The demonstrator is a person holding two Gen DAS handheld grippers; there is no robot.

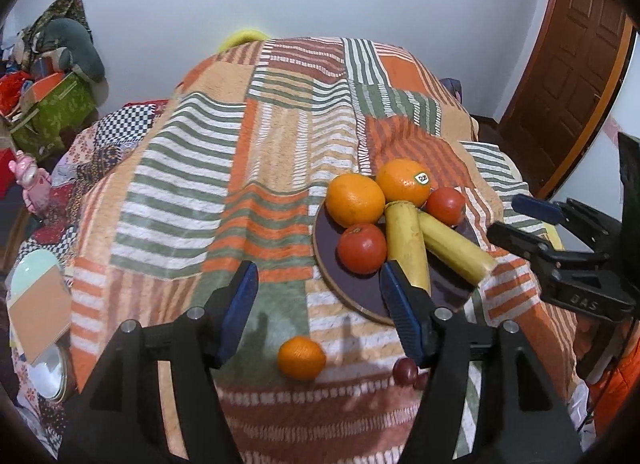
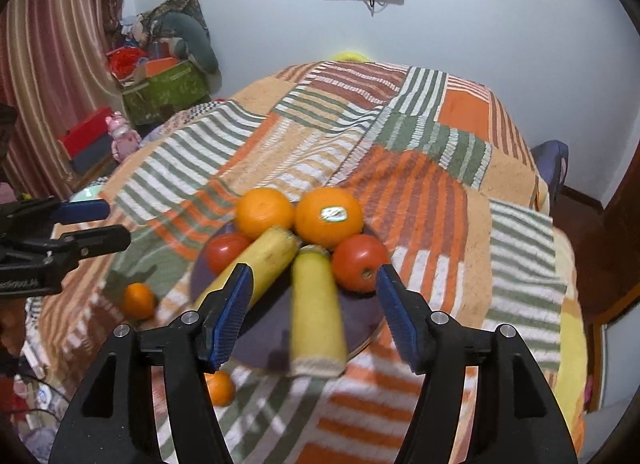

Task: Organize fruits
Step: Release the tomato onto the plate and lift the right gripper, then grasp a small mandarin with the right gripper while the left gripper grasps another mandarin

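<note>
Item 1: my left gripper (image 1: 320, 300), jaws spread wide, holding nothing and touching nothing; in its own view a small loose orange (image 1: 301, 357) lies on the striped bedspread (image 1: 192, 184) between the fingers, toward 6 o'clock.

Item 2: my right gripper (image 2: 314, 300), jaws equally wide apart, empty; the nearer banana (image 2: 318, 312) shows between its fingers, whether touching I cannot tell.

Item 3: dark plate (image 1: 360, 296), on the bedspread, at 3 o'clock of the left gripper. It carries two large oranges (image 1: 354, 200) at 12 o'clock, two tomatoes (image 1: 362, 248), and two bananas side by side.

Item 4: dark red grapes (image 1: 406, 370), on the bedspread just beside the left gripper's right finger.
</note>
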